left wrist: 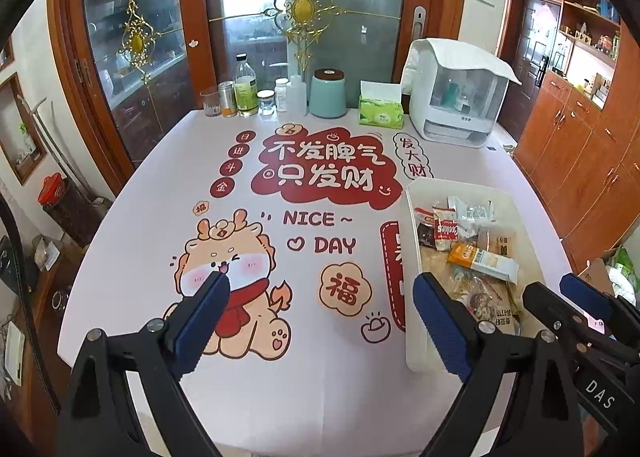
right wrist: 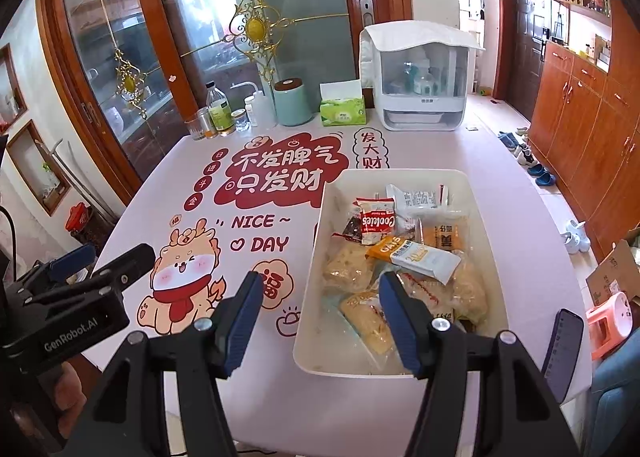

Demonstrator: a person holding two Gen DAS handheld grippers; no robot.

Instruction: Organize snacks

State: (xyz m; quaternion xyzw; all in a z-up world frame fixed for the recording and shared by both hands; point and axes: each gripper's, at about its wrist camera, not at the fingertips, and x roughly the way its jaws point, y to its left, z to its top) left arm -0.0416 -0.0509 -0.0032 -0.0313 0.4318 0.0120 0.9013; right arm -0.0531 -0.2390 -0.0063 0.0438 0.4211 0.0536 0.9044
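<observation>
Snack packets [right wrist: 400, 253] all heaped in the white bin [right wrist: 486, 257], right side of counter [right wrist: 280, 397]; none loose outside. Both my jaws gape empty, right gripper [right wrist: 320, 321] over bin's near edge. Sorting looks nearly finished.

Table [right wrist: 280, 397] (printed cloth) bears snack bin [right wrist: 486, 241]; jars [right wrist: 224, 117]; tissue box [right wrist: 344, 111].
</observation>
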